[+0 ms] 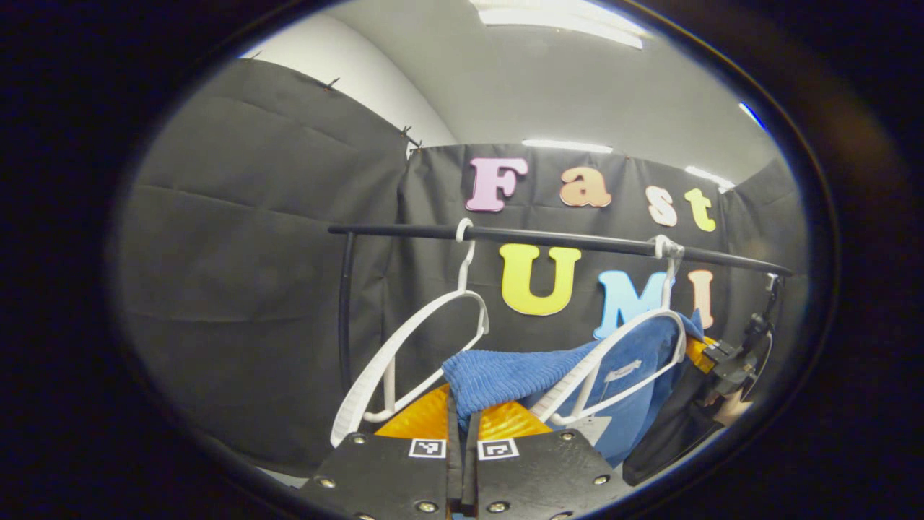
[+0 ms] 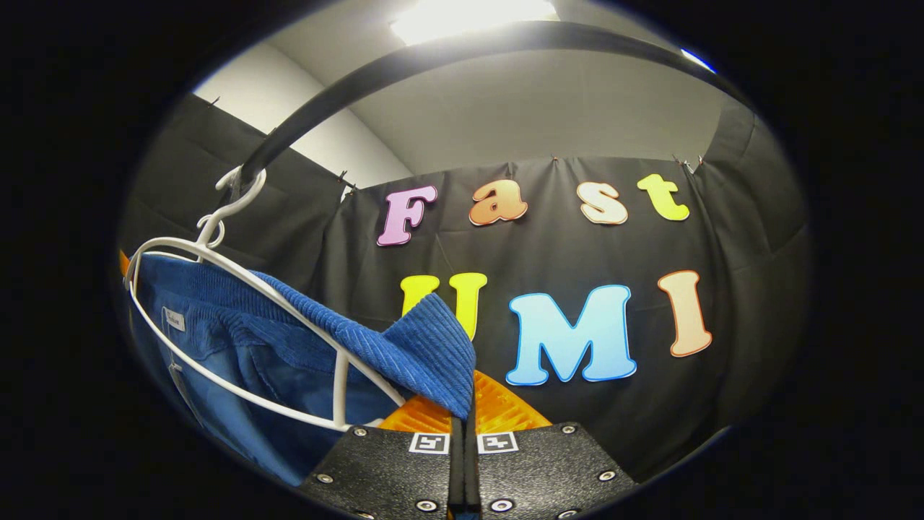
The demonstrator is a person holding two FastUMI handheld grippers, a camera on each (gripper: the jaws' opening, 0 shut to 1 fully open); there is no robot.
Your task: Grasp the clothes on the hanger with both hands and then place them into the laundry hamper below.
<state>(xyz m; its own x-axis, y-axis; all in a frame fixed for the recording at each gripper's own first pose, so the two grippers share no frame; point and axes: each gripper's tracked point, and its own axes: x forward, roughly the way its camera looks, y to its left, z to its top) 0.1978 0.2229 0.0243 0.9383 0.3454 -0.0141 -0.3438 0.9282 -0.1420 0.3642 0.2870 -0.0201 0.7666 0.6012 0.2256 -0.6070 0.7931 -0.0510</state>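
A blue corduroy garment [image 1: 505, 375] hangs on a white hanger [image 1: 635, 339] from the black rail [image 1: 563, 240]. In the left gripper view, my left gripper [image 1: 462, 422] is shut on a pulled-out fold of this garment, just below and left of the hanger. In the right gripper view, the same garment [image 2: 289, 361] drapes over its white hanger [image 2: 238, 278] at the left, and my right gripper [image 2: 462, 417] is shut on a corner of the cloth. The right gripper [image 1: 733, 361] also shows far right in the left gripper view, held by a hand.
An empty white hanger [image 1: 411, 347] hangs on the rail to the left of the garment. The rail's upright post [image 1: 346, 310] stands at the left end. In the right gripper view the rail [image 2: 447, 54] arcs close overhead. Black cloth walls close in behind.
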